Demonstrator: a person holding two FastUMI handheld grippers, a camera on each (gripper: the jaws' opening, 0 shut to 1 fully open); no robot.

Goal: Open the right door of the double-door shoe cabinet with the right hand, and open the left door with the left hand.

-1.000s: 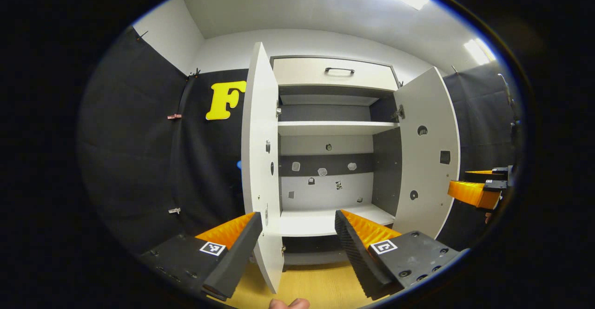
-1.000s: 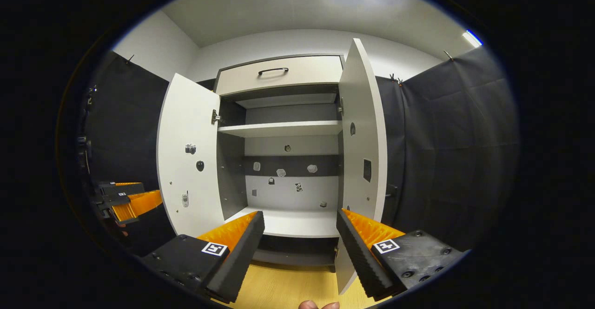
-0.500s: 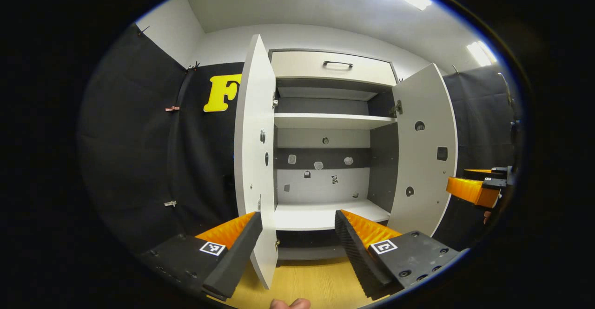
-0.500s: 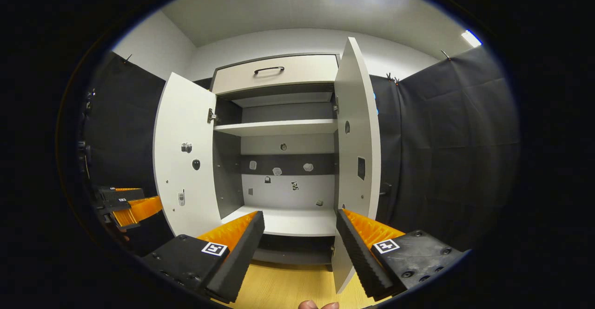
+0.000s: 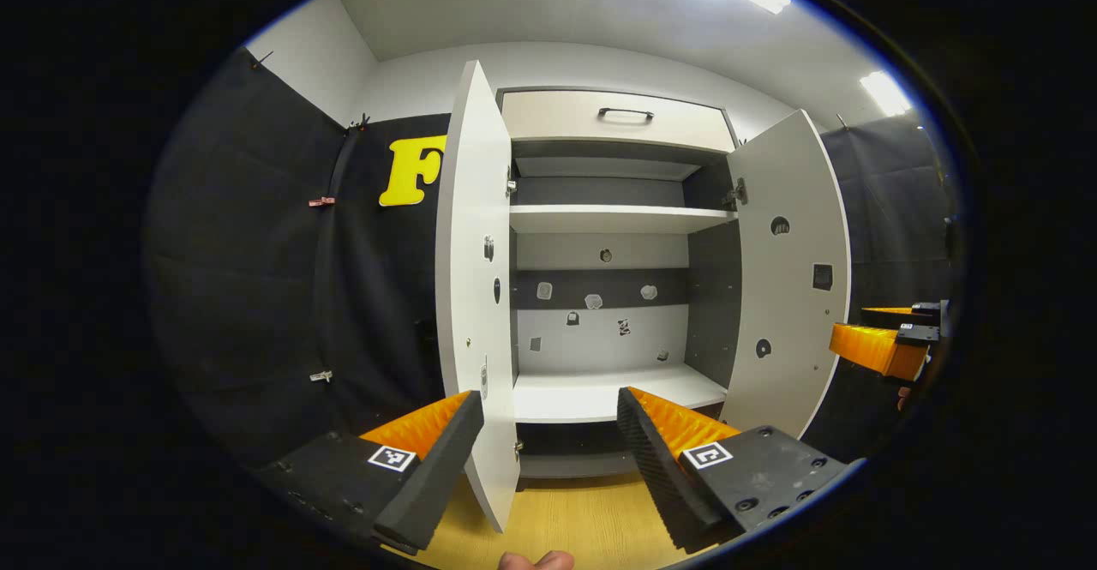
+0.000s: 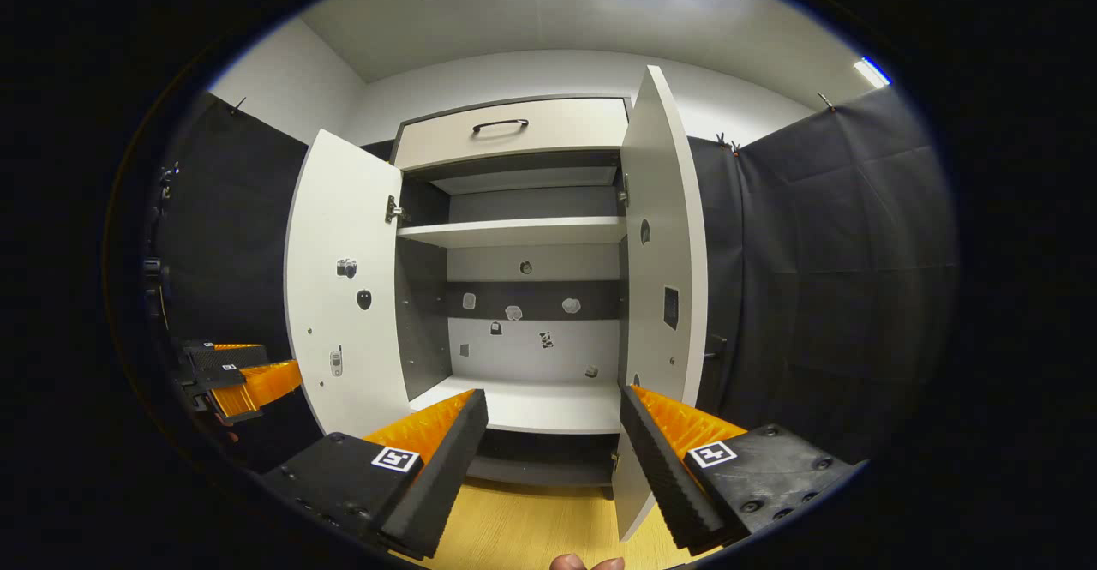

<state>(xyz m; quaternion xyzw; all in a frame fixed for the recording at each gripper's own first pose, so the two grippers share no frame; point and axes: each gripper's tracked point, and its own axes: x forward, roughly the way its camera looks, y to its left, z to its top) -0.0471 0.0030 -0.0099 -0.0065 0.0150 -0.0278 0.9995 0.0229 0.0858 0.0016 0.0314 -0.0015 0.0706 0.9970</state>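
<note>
Left gripper, right gripper: wide apart, empty.

The floor is light wood-grain board, and the shoe cabinet stands directly on it, its dark plinth meeting the boards. Inside, the lower shelf is white and bare on its visible surface. The upper shelf is white, seen edge-on; its top surface cannot be seen.
</note>
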